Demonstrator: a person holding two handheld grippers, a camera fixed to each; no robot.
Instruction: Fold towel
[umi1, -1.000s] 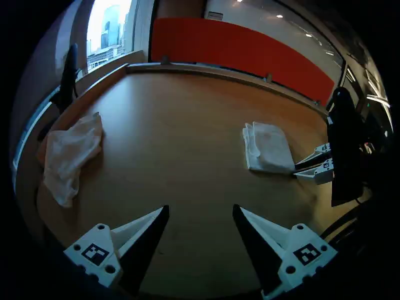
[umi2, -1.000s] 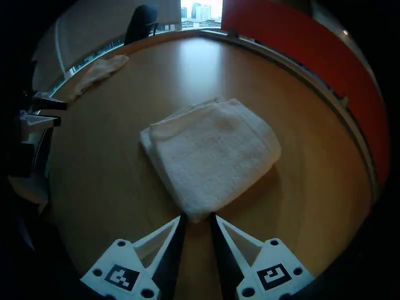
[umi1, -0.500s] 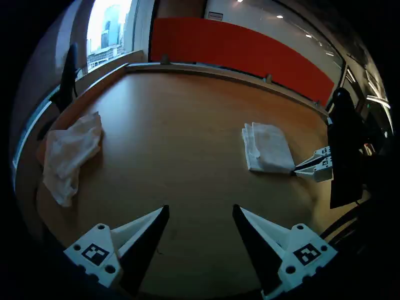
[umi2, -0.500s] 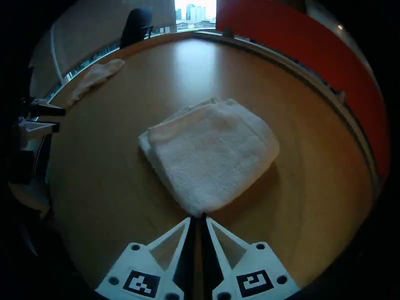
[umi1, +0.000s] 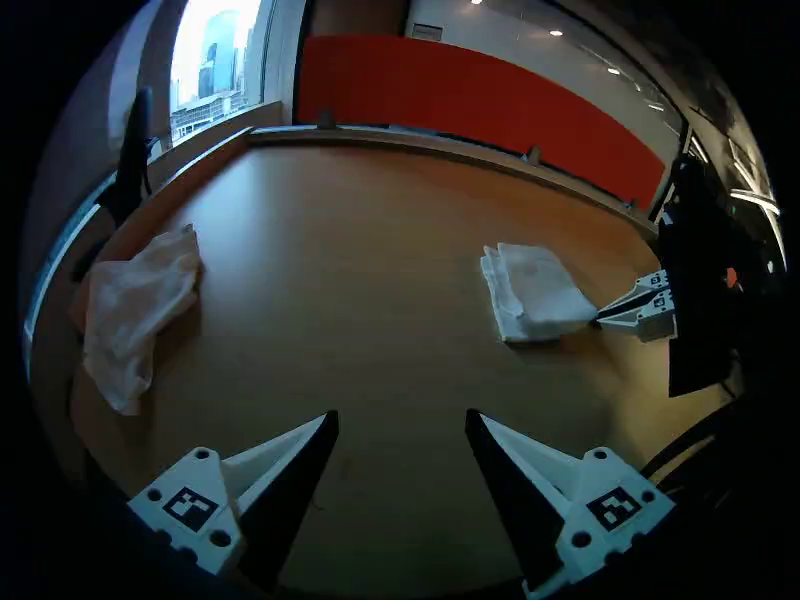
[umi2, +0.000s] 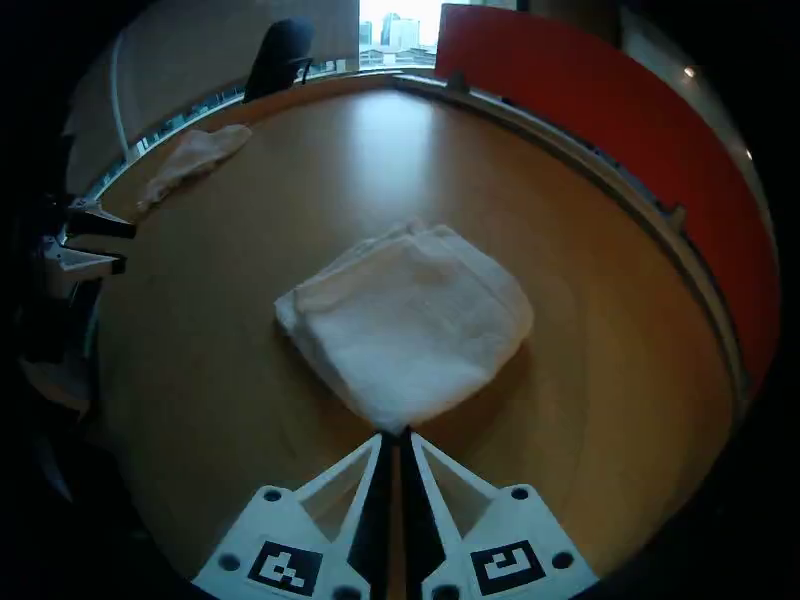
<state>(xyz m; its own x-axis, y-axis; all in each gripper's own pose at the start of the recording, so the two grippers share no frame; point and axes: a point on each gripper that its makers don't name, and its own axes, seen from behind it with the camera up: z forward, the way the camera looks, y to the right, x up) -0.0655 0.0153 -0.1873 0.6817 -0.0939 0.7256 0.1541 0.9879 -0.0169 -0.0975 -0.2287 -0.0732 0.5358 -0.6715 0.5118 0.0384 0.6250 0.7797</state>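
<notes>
Holds the left claw (umi1: 400, 430) spread wide above the near edge of the desk (umi1: 350, 250), well apart from the folded towel (umi1: 535, 290). Grips that towel's near corner between the closed fingers of the right claw (umi2: 395, 445), toward the desk's right edge, with a crumpled cloth (umi1: 130, 300) lying farther off by the left edge.

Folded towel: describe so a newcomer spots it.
On the wooden table by the red partition lie two white cloths. The folded towel is the neat squared stack, one corner pinched by the right hand-held gripper; the other cloth is crumpled.
</notes>
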